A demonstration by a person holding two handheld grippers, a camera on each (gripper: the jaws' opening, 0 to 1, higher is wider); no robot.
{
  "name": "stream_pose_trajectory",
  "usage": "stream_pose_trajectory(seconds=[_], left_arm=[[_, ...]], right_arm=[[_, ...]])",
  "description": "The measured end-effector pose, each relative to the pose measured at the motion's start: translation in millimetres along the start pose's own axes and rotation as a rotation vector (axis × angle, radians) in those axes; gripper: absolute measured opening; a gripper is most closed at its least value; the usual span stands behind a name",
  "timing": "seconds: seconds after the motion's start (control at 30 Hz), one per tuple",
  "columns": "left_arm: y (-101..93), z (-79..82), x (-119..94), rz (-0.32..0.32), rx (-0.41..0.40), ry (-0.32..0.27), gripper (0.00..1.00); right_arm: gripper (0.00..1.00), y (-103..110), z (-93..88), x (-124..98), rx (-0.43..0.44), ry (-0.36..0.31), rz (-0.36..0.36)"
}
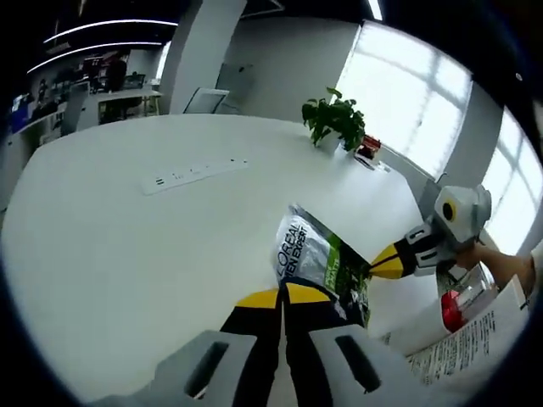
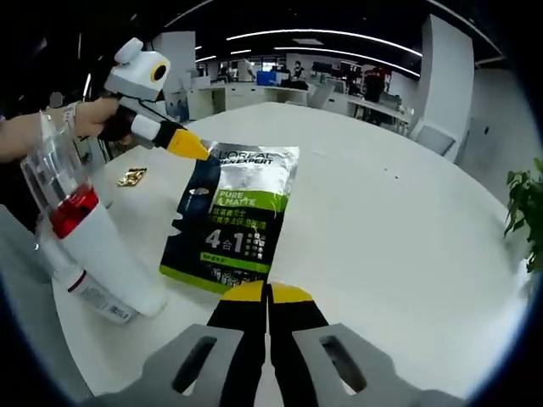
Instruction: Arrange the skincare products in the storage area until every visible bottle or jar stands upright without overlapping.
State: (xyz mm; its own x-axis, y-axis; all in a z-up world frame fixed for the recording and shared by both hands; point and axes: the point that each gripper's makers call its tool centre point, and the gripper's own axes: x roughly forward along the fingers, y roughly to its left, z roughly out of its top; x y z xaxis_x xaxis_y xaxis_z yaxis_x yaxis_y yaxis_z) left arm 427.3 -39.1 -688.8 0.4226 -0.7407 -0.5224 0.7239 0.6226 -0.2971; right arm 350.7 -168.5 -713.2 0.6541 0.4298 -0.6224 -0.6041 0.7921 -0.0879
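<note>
Since each of your claws pinches one end:
Pouch (image 2: pixel 233 222): stretched flat on table (image 2: pixel 390 212);
Left claw (image 1: pixel 282 297): closed on pouch;
Right claw (image 2: pixel 269 292): likewise;
Bottle (image 2: pixel 97 246): tilted, left edge

An open-plan office: a big white counter (image 1: pixel 127 246) with a built-in power strip (image 1: pixel 193 173), rows of desks (image 2: pixel 280 89), ceiling strip lights (image 2: pixel 322 36), a potted plant (image 1: pixel 333 119).

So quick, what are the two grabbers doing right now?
Left gripper: shut on the pouch, gripping one end.
Right gripper: shut on the pouch's other end.
</note>
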Motion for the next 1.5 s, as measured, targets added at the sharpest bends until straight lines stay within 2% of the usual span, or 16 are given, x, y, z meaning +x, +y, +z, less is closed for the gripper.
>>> stream_pose_trajectory(seconds=[0.03,0.1,0.23,0.3,0.53,0.67,0.93,1.4,1.5], left_arm=[[0.6,3.2,-6,0.016,0.012,-0.012,0.00],[13.6,11.0,-12,0.030,0.023,-0.026,0.00],[23.6,22.2,-27,0.046,0.031,-0.051,0.00],[15.2,27.8,-28,0.055,0.045,-0.059,0.00],[20.0,36.9,-51,0.090,0.083,-0.087,0.00],[22.4,45.2,-65,0.106,0.086,-0.111,0.00],[23.1,56.4,-94,0.138,0.106,-0.148,0.00],[25.2,79.2,-148,0.201,0.156,-0.194,0.00],[26.7,79.3,-157,0.214,0.165,-0.195,0.00]], right_arm=[[0.01,-9,3.7,6,-0.004,-0.014,-0.001],[0.01,-8,12.9,7,-0.016,-0.033,-0.002],[0.01,-2,28.2,7,-0.032,-0.058,0.013],[0.01,0,34.7,6,-0.049,-0.068,0.016],[0.01,11,64.9,-1,-0.110,-0.099,0.021],[0.01,24,75.6,-12,-0.132,-0.119,0.025],[0.01,54,108.1,-37,-0.207,-0.170,0.036],[0.01,87,154.4,-57,-0.301,-0.250,0.074],[0.01,98,162.0,-61,-0.321,-0.268,0.085]])
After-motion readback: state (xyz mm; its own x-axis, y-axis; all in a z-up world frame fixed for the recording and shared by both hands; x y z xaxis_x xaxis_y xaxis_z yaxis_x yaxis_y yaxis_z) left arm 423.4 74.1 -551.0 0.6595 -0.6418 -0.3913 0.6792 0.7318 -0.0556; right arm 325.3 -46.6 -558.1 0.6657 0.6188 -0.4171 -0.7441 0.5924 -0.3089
